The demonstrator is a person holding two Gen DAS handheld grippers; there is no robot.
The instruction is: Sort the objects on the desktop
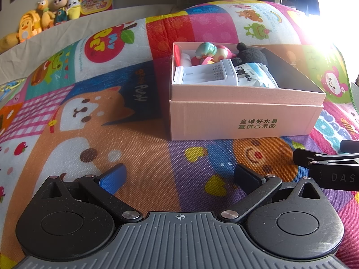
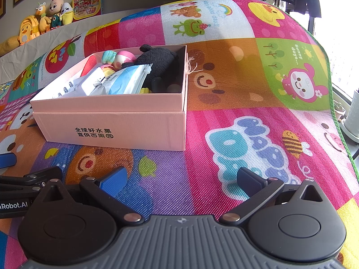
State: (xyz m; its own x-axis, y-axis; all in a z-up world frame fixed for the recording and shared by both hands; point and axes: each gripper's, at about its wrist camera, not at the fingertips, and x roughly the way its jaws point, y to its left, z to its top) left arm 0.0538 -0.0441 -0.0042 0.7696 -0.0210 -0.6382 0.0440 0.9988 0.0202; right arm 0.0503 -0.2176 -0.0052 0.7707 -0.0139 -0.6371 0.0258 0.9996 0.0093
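On the play mat (image 2: 224, 112), both hand-held grippers (image 1: 179, 177) (image 2: 181, 179) gape wide and empty before the filled pink box (image 2: 125, 121).

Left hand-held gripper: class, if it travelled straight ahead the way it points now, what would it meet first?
Probably the front wall of the pink box, a little right of centre ahead of the open left hand-held gripper. Only bare play mat lies before it; depth is uncertain.

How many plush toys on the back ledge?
4, side by side along the ledge: yellow duck bag, orange duck, baby doll, banana plush. More may sit past the frame's left edge.
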